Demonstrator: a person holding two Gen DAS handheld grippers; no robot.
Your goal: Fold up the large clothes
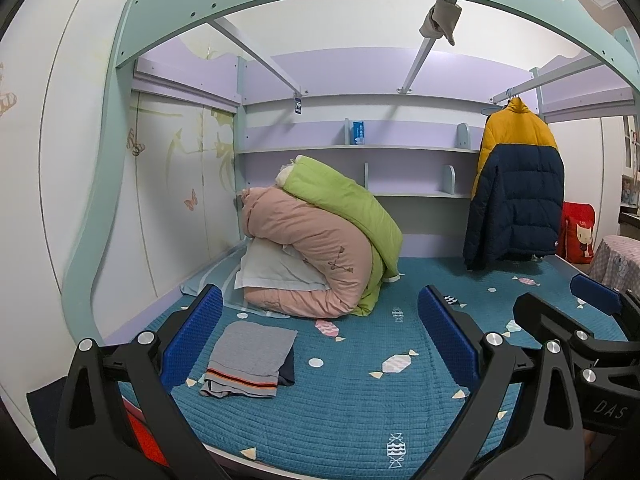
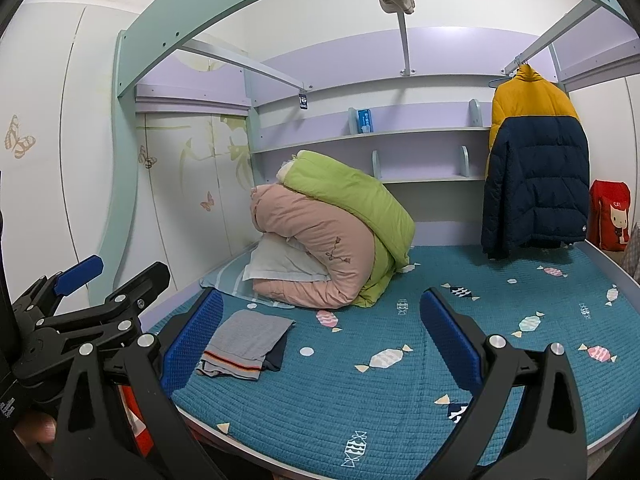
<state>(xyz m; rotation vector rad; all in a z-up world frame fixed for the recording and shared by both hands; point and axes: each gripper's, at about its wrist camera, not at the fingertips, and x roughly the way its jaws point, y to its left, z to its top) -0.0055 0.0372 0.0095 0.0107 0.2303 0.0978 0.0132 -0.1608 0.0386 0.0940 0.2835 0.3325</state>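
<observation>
A yellow and navy puffer jacket hangs on a hanger from the rail at the bed's far right; it also shows in the right wrist view. A folded grey garment with an orange stripe lies on the teal bedspread at the near left, over a dark folded piece; it shows in the right wrist view too. My left gripper is open and empty above the bed's near edge. My right gripper is open and empty beside it.
Rolled pink and green quilts with a pillow lie at the bed's far left. Shelves line the back wall. A beige cloth hangs from an overhead rail. A red bag stands at the right.
</observation>
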